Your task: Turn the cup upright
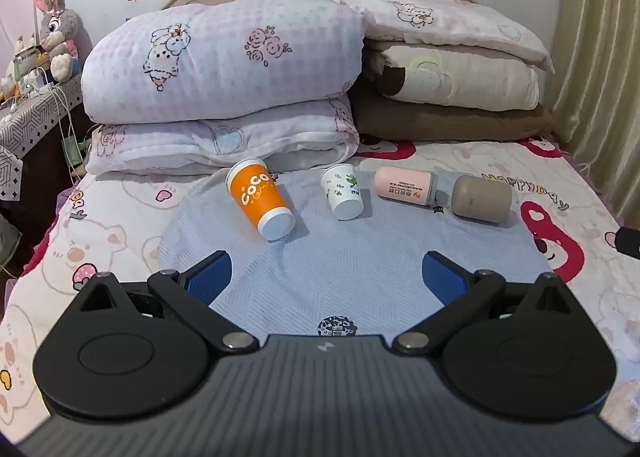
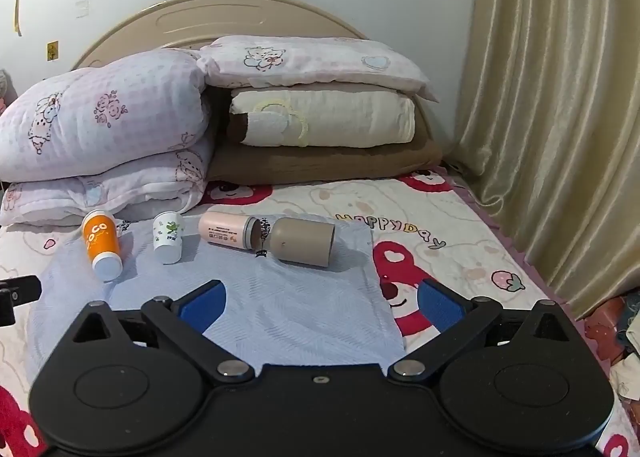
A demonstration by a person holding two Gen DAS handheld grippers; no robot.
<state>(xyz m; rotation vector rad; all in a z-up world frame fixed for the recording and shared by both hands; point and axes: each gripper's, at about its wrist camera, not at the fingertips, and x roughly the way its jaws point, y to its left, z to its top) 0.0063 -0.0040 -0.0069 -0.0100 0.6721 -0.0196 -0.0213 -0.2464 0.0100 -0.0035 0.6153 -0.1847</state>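
- The left gripper [image 1: 324, 277] hangs over the near part of the blue cloth [image 1: 320, 265], its blue-padded jaws spread wide with nothing between them; I judge this a ready pose, wide enough to take a cup's body
- The right gripper [image 2: 320, 307] is likewise spread wide and empty, held over the cloth's right edge, well short of any cup
- That makes two grippers, both unloaded, and a black corner of each shows at the edge of the other's view
- Four cups lie on their sides in a rough row across the far part of the cloth, none upright, so the task looks not yet begun
- One orange cup [image 1: 259, 204] marked COCO, at the left, white base toward the camera
- One small white cup [image 1: 343, 191] with green print, just right of it and apart from it
- One pink cup [image 1: 403, 189] and one tan cup [image 1: 482, 199], lying end to end, with a small dark charm between them
- The orange cup is nearest the left gripper, the tan one nearest the right, which probably splits the work
- Behind the row, one stack of folded quilts [image 1: 224, 89] and one stack of pillows [image 1: 456, 73] rest against the headboard, clear of the work area, with one curtain [image 2: 560, 117] at the right
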